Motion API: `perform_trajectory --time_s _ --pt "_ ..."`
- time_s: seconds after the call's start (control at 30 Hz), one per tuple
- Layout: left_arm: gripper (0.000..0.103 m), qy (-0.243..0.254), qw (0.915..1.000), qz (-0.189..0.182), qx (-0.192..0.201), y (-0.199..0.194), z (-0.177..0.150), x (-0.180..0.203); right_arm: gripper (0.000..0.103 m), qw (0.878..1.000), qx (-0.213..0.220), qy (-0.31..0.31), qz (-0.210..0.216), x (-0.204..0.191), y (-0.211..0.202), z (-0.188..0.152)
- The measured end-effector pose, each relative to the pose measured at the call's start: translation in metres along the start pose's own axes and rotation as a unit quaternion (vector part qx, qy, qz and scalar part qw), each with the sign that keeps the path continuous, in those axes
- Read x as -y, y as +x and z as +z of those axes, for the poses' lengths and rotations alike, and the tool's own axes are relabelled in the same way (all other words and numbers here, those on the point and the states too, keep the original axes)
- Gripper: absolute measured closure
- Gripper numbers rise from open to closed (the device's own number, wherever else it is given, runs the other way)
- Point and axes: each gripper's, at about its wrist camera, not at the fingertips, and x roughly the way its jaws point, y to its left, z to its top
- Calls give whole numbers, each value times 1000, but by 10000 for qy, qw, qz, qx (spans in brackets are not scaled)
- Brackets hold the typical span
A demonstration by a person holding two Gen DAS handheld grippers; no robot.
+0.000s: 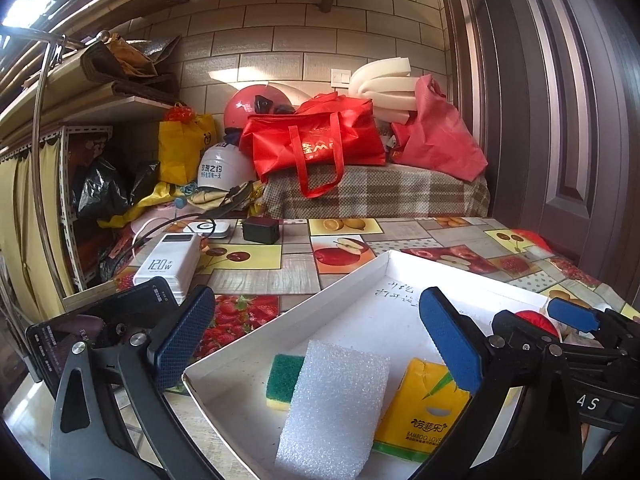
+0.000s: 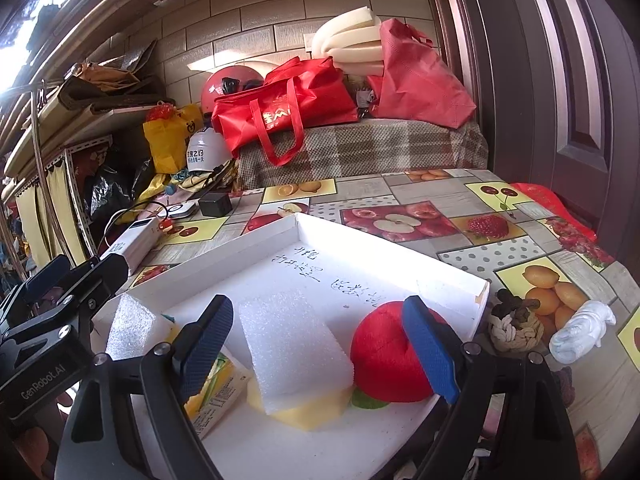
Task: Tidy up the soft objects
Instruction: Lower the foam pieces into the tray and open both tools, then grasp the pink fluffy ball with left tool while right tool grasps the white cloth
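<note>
On the fruit-print tablecloth (image 2: 448, 196) sits a shallow white tray (image 2: 240, 256) with handwriting on its floor. Both grippers hover over its near edge with jaws spread wide and nothing between the pads. Below the left gripper (image 1: 320, 344) a white foam sheet (image 1: 332, 408) leans across a green-and-yellow sponge (image 1: 282, 376), with a yellow tissue pack (image 1: 420, 412) just to its right. Ahead of the right gripper (image 2: 320, 348) a second white foam block (image 2: 294, 344) rests on a yellow sponge (image 2: 312, 410), touching a red plush apple (image 2: 384, 356) to its right. Outside the tray, to the right, lie a knotted rope ball (image 2: 516, 326) and a crumpled white wad (image 2: 580, 332).
</note>
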Motion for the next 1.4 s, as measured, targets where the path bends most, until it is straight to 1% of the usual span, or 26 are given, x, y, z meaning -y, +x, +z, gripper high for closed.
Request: perform_trajectory --time_s 0.1,0.17,0.2,0.23,0.43,0.67,0.77,0.83,0.9,1.0,1.07,1.13,1.2,1.27,1.33,1.4 --pt "0 -12 10000 35 10 0 0 0 16 10000 67 -24 9 -1 -3 -1" --pt "0 -48 10000 67 22 -1 0 -2 11 9999 129 -38 4 -2 -5 -1" --pt "0 -71 9999 78 26 -1 0 -3 2 9999 139 -52 -2 -2 -6 -1" --pt "0 -97 9999 91 25 -2 -1 -4 0 9998 163 -74 -4 -3 -8 -2" --pt "0 -154 9998 151 27 -8 -2 -5 0 9989 302 -362 -4 -15 -22 -5" --pt "0 -146 9997 180 9 -16 -5 -3 0 9948 775 -621 213 -21 -49 -13" --pt "0 -163 9997 177 14 -25 -8 -1 0 9945 640 -728 386 -17 -59 -18" --pt "0 -126 9999 73 45 -33 -11 3 0 9948 628 -693 413 -5 -70 -22" --pt "0 -15 9999 -92 75 -41 -13 11 0 9955 648 -613 322 14 -82 -26" --pt "0 188 9989 -415 69 -52 -16 28 0 9970 609 -473 -34 54 -94 -27" --pt "0 283 9974 -661 39 -58 -18 39 0 9964 654 -372 -391 86 -102 -25" --pt "0 385 9941 -1018 1 -64 -20 51 0 9939 679 -146 -854 120 -109 -24" --pt "0 550 9894 -1346 -22 -71 -21 65 0 9921 580 178 -1099 155 -112 -22" --pt "0 728 9807 -1814 -108 -78 -23 82 0 9912 396 422 -1192 185 -111 -20" --pt "0 960 9671 -2336 -305 -85 -27 105 0 9911 174 598 -1178 208 -108 -19" --pt "0 1209 9461 -2933 -651 -90 -32 132 0 9905 -36 808 -1109 225 -104 -20"
